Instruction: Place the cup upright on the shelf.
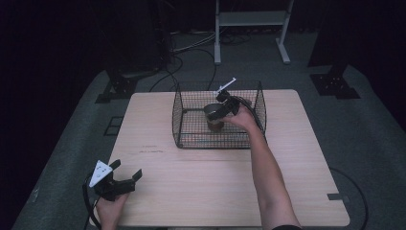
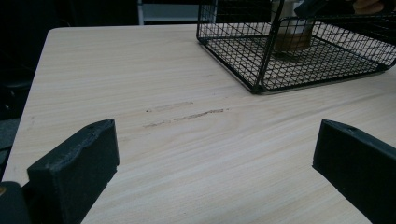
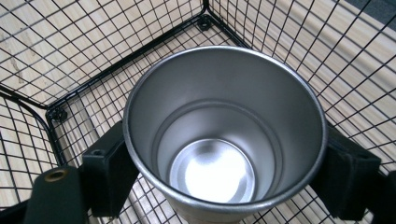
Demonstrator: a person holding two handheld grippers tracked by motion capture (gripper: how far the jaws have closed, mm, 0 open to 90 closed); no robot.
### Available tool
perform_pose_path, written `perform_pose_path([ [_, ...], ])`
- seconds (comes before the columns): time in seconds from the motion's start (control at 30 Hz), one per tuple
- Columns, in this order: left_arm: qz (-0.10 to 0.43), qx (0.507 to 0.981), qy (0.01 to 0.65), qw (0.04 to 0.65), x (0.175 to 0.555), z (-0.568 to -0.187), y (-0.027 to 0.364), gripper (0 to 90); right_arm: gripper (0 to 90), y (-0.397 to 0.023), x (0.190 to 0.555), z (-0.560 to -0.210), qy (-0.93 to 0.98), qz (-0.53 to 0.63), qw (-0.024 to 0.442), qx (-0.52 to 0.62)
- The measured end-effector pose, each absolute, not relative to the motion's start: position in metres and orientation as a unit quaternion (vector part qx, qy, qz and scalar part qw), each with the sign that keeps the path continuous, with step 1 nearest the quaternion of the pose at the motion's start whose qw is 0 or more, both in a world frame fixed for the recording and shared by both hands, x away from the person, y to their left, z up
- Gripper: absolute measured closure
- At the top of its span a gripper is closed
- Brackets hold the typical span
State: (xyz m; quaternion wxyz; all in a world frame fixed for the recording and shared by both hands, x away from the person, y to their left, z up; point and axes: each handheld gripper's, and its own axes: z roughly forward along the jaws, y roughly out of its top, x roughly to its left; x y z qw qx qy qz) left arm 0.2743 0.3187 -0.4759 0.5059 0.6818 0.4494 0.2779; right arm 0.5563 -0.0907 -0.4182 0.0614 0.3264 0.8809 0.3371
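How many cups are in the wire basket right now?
1. A single metal cup stands upright and empty inside the wire basket, gripped from both sides by the right tongs. Nothing else lies in the basket as far as the mesh lets me see.

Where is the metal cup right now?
The metal cup is upright inside the black wire basket at the table's far middle in the high view, clamped between the right gripper's jaws.
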Motion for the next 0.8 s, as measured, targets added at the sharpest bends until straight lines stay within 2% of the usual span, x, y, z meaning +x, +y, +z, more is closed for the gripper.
perform_pose_path([
  [0.8, 0.277, 0.682, 0.45, 0.506, 0.2737, -0.4752, 0.3201, 0.0, 15.0, -0.0827, 0.5513, -0.4174, 0.891, 0.317, 0.072, 0.316],
])
